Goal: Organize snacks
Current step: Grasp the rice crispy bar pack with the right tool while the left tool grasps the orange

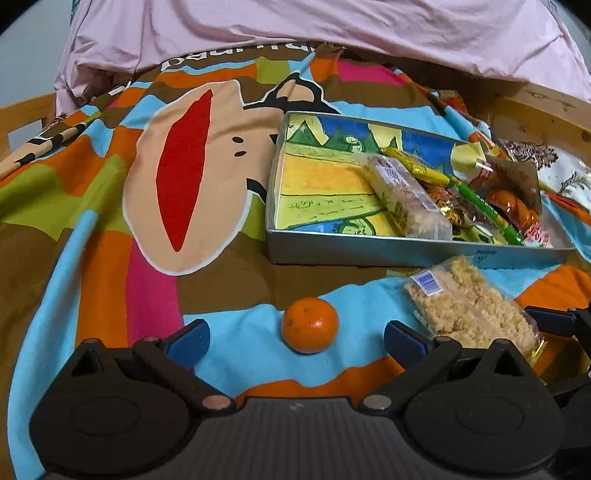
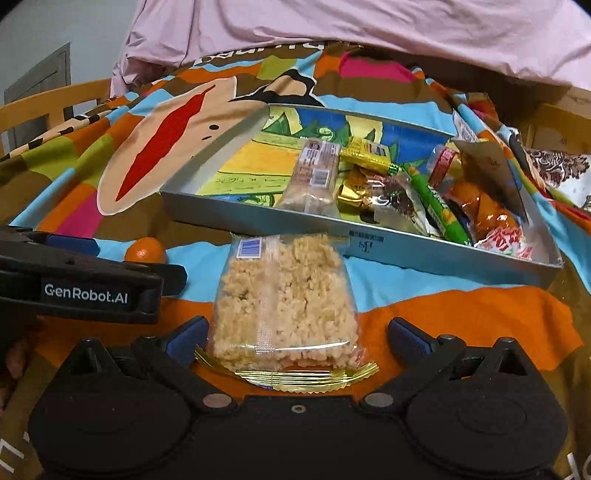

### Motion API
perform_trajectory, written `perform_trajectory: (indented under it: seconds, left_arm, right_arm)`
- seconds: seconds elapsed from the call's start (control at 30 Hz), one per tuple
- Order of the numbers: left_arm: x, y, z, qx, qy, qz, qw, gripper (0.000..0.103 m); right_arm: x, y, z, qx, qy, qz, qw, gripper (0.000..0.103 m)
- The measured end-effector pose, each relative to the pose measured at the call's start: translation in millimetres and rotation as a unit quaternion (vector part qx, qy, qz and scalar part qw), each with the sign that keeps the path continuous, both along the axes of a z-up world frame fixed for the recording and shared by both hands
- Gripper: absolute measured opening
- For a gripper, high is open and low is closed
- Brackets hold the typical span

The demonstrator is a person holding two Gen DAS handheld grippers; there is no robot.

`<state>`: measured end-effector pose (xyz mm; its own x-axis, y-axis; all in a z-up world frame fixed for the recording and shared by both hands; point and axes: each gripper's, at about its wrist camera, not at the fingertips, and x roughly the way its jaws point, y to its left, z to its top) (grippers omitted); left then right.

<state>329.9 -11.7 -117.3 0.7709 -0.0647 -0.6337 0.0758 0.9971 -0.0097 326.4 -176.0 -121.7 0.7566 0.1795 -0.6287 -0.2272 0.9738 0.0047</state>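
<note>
A small orange (image 1: 310,325) lies on the colourful bedspread, just ahead of my open left gripper (image 1: 297,338), between its blue fingertips; it shows small in the right wrist view (image 2: 145,251). A clear packet of puffed rice cake (image 2: 284,302) lies between the blue fingertips of my open right gripper (image 2: 297,338), which do not touch it; the packet also shows in the left wrist view (image 1: 469,302). A grey shallow box (image 1: 406,253) (image 2: 258,216) beyond holds several wrapped snacks (image 2: 406,192) at its right end.
A pink quilt (image 1: 332,29) is heaped at the far side. A wooden bed frame (image 1: 22,110) runs along the left and right edges. The left gripper's body (image 2: 85,291) lies at the left of the right wrist view. A patterned cloth (image 1: 554,173) lies right of the box.
</note>
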Motion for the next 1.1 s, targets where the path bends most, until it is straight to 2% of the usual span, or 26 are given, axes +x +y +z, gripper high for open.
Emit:
perform_trajectory:
  seconds: [0.23,0.43,0.6,0.77,0.9,1.1]
  left_arm:
    - [-0.9,-3.8,-0.9,0.014,0.0,-0.003,0.9999,0.102]
    - [-1.1,-12.0,0.3,0.021,-0.011,-0.03,0.9993,0.102]
    - [1.2,-6.7,-2.0,-0.005,-0.006,-0.044,0.999,0.099]
    - [-4.0,0.3,0.8,-0.036,-0.027,-0.056,0.9975,0.09]
    - [-4.9,0.4,2.0,-0.047,-0.035,-0.067,0.9961,0.085]
    - [0.9,0.7,-2.4,-0.06,-0.018,-0.08,0.9948,0.084]
  right_arm:
    - [0.9,0.2,0.2,-0.003,0.001,0.0,1.0,0.102]
    - [0.9,-0.6,0.7,0.003,-0.002,-0.001,1.0,0.102]
    - [0.1,-0.4,-0.2,0.001,-0.005,-0.002,1.0,0.102]
    - [-0.2,-0.6,-0.3,0.001,-0.006,-0.002,1.0,0.102]
    - [-0.4,-0.4,-0.3,0.001,-0.006,-0.002,1.0,0.102]
    - [-0.6,-0.3,-0.2,0.0,-0.007,-0.001,1.0,0.1]
